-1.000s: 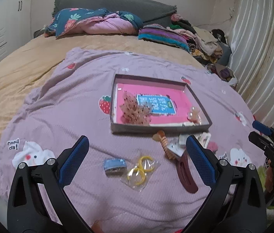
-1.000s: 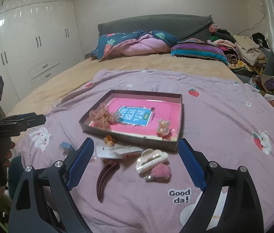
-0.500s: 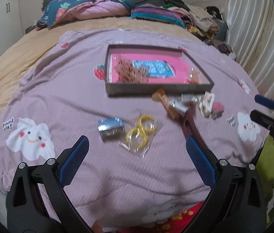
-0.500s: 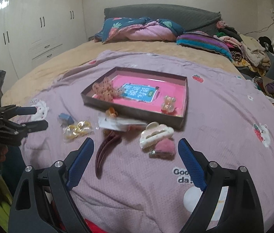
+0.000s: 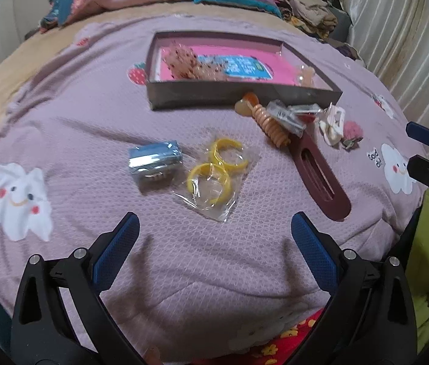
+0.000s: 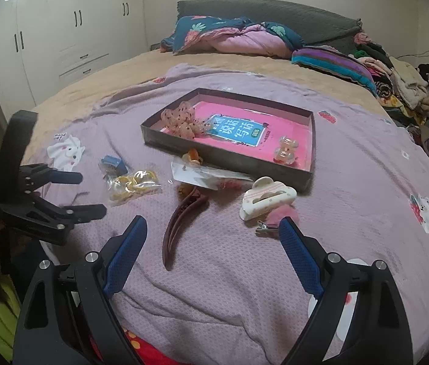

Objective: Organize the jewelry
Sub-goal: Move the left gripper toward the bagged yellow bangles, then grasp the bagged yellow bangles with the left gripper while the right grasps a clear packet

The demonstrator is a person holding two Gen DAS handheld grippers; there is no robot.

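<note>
Grippers: left gripper (image 5: pixel 214 231) and right gripper (image 6: pixel 212 231) both hung spread wide over the near edge of the lilac blanket (image 5: pixel 92 97), nothing between their blue pads (image 5: pixel 117 249)
Ahead of the left gripper: yellow rings in a clear bag (image 5: pixel 216 172) lay just beyond its fingertips, with a small blue packet (image 5: pixel 155 156) to the left of them
Ahead of the right gripper: dark red hair clip (image 6: pixel 182 217) lay straight in front, between the fingers' lines, pointing away
To its right: white claw clip (image 6: pixel 267 197) sat near the right finger, a fuzzy pink clip (image 6: pixel 281 214) touching it on the near side
Further out: orange spiral piece (image 5: pixel 270 121) and a clear carded packet (image 6: pixel 205 176) rested against the near wall of the box
Box: shallow dark tray (image 6: pixel 229 159) with a pink floor stood well beyond both tools; a peach bow (image 6: pixel 181 120) was at its left end, a small pale clip (image 6: pixel 285 149) at its right end
Beyond: pillows (image 6: pixel 229 36) lay at the far end of the bed
</note>
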